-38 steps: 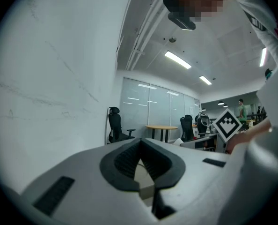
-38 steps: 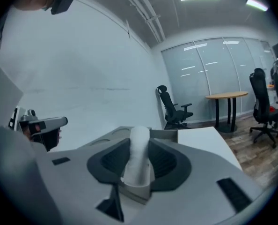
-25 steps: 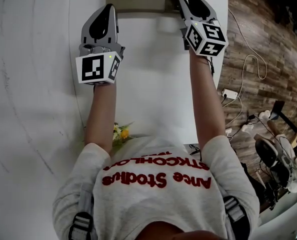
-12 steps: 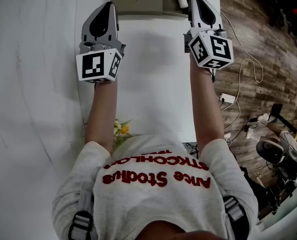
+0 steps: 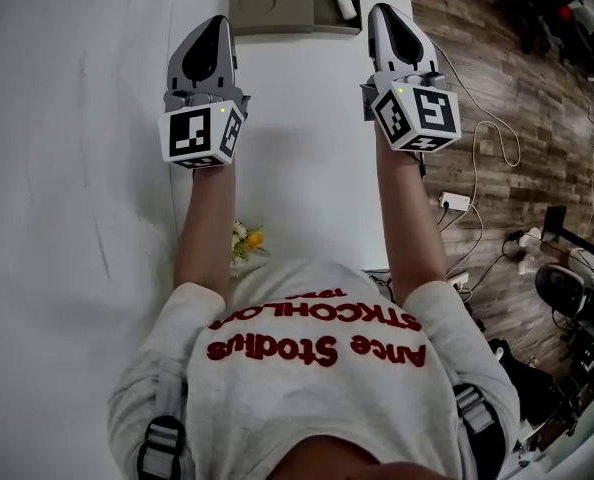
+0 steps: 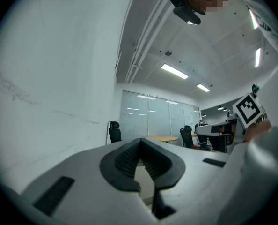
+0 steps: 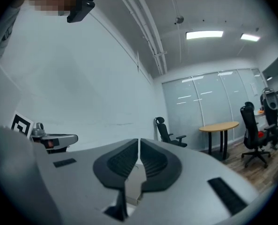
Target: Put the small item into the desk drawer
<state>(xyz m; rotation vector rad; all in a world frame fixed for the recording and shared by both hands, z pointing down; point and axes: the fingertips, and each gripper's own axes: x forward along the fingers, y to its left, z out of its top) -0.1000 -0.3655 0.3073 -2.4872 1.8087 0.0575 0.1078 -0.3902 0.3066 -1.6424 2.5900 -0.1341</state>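
Observation:
The desk drawer [image 5: 299, 16] stands open at the top of the head view, its inside grey-beige with a round recess. A small white item [image 5: 345, 3] lies in its right part. My right gripper [image 5: 381, 14] hovers over the white desk [image 5: 297, 138], just right of and behind the item and clear of it. Its jaws are closing, almost together, with nothing between them [image 7: 138, 142]. My left gripper [image 5: 212, 25] is held level with it over the desk's left edge, its pads meeting at the tip [image 6: 140, 142] and empty.
A wooden floor [image 5: 497, 88] with cables and a power strip [image 5: 455, 202] runs along the desk's right side. Small yellow flowers [image 5: 247, 239] show near the person's chest. The gripper views show office chairs [image 7: 167, 130] and a round table [image 7: 221, 125].
The right gripper has drawn back from the drawer and its jaws have come together. The small white item now lies free in the drawer. The left gripper has stayed where it was.

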